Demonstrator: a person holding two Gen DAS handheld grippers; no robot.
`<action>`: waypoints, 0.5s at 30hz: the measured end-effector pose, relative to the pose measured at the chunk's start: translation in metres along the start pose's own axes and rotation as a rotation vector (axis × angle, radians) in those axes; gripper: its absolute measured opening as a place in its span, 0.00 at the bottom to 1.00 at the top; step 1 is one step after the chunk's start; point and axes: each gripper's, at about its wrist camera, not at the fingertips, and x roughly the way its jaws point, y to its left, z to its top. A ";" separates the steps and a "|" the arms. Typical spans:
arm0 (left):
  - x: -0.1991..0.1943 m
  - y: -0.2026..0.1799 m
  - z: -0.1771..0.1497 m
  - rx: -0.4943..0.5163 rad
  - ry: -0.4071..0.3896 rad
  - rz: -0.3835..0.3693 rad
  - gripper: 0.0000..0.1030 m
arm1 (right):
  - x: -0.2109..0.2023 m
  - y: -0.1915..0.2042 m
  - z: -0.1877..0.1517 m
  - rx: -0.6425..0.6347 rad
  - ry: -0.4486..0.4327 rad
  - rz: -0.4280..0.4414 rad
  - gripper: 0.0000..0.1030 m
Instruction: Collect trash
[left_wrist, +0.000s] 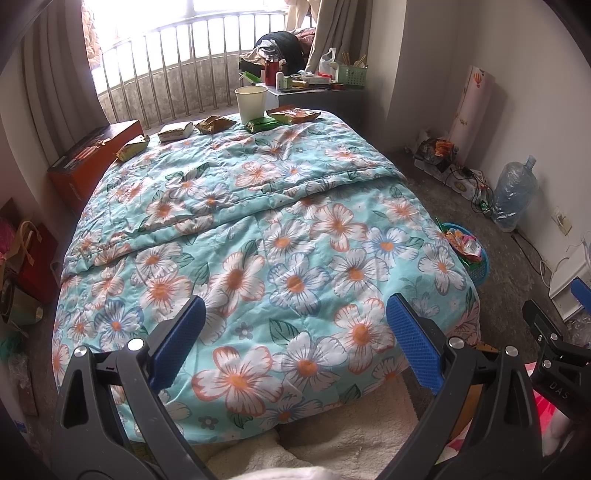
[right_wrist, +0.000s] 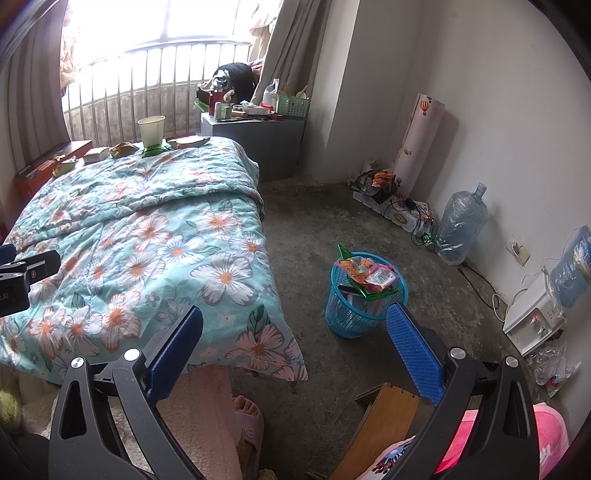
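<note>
Several crumpled snack wrappers (left_wrist: 212, 124) lie in a row along the far edge of the bed's floral quilt (left_wrist: 258, 229), beside a white paper cup (left_wrist: 251, 103) standing on a green wrapper (left_wrist: 263, 124). The cup (right_wrist: 151, 130) and wrappers (right_wrist: 125, 149) also show in the right wrist view. A blue mesh trash basket (right_wrist: 360, 295) holding wrappers stands on the floor to the right of the bed, also seen as the basket (left_wrist: 471, 254) in the left view. My left gripper (left_wrist: 295, 332) hangs open over the near end of the bed. My right gripper (right_wrist: 295, 336) is open above the floor near the basket. Both hold nothing.
A grey nightstand (right_wrist: 258, 147) crowded with bottles stands past the bed. Water jugs (right_wrist: 461, 225), cables and a white dispenser (right_wrist: 532, 317) line the right wall. A red box (left_wrist: 92, 158) sits left of the bed. A person's slippered foot (right_wrist: 247, 417) and a wooden board (right_wrist: 384, 421) are below.
</note>
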 end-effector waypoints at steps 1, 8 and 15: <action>0.000 0.001 0.000 -0.001 0.000 0.000 0.92 | 0.000 0.000 0.000 0.000 -0.001 0.000 0.94; 0.000 0.001 0.000 -0.001 0.000 0.000 0.92 | -0.001 0.001 0.001 -0.001 -0.003 0.002 0.94; 0.000 0.001 0.000 -0.001 0.001 0.000 0.92 | -0.001 0.003 0.004 -0.005 -0.004 0.003 0.94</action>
